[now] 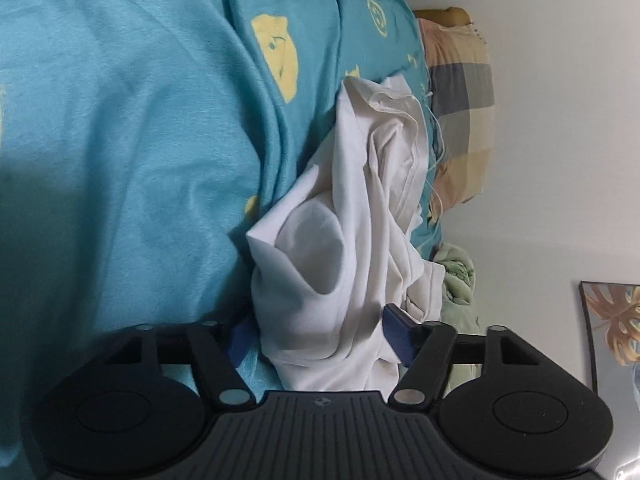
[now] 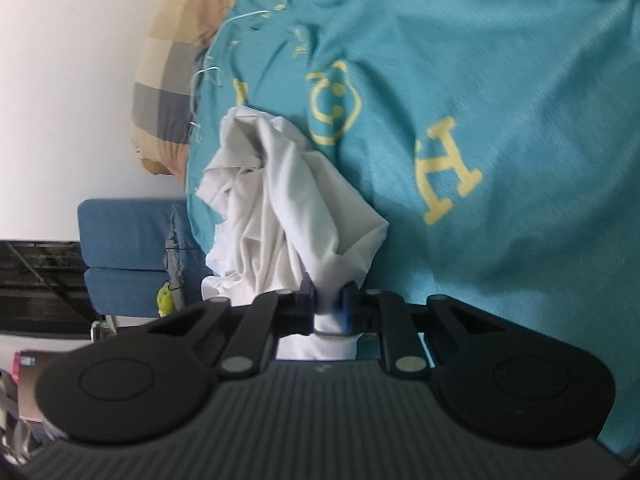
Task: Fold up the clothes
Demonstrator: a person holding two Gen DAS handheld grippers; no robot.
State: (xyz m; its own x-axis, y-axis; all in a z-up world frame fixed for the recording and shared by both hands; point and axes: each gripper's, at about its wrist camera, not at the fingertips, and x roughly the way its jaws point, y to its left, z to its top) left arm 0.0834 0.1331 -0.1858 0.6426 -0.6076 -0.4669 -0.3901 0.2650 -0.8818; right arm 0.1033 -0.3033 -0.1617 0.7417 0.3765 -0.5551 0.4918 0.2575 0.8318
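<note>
Our right gripper (image 2: pixel 327 310) is pinched tight on the crumpled white shirt (image 2: pixel 280 200), which trails toward twelve o'clock across the teal bedspread (image 2: pixel 500 100). Our left gripper (image 1: pixel 322 338) straddles it, jaws wide, not yet pressing.

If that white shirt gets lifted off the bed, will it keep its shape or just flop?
Probably flop: the white shirt lies crumpled in soft folds on the teal bedsheet. It looks thin and light, bunching narrowly where the right gripper pinches it. It seems unlikely to slip, since cloth wraps between the pads.
</note>
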